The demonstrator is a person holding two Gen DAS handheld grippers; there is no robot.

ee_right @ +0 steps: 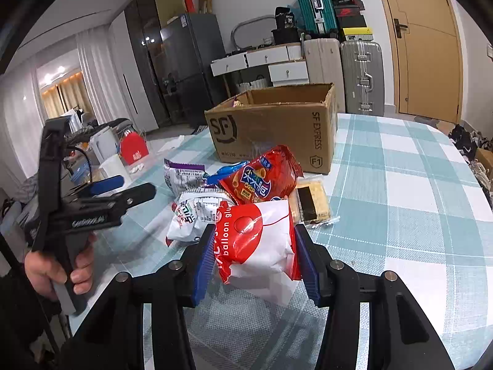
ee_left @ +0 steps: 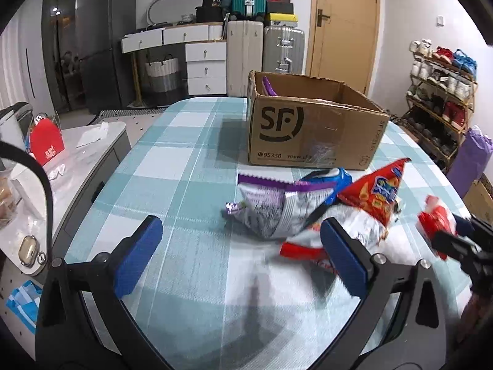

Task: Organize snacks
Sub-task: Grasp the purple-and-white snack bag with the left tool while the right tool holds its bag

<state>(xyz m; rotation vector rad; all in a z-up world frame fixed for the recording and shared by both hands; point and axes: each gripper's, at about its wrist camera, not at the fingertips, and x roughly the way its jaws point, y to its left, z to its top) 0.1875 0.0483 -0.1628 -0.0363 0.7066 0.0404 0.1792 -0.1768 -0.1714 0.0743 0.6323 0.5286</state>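
While my right gripper (ee_right: 254,257) clamps a red-and-white packet (ee_right: 258,240) printed "balloon glu…" between its blue pads (ee_right: 205,262), my left gripper (ee_left: 242,252) hangs over the checked tablecloth (ee_left: 172,160) with its jaws wide apart and nothing between them. Beyond the held packet lies the rest of the pile: a red bag of cone crisps (ee_right: 262,178), a white pouch with red lettering (ee_right: 192,215), a purple-and-silver bag (ee_right: 181,175), a blue packet (ee_right: 226,171) half buried between them, and a clear-wrapped yellow cake (ee_right: 312,200) just beside the red bag. Behind the heap stands an open cardboard box (ee_right: 277,129) marked SF, near the pile but apart from it; from the left wrist view something purple (ee_left: 268,86) leans against its inside wall. In the right wrist view a hand (ee_right: 58,268) grips the handle of my left gripper at the table's edge, with a red gift box (ee_right: 134,149) on the side counter behind it.
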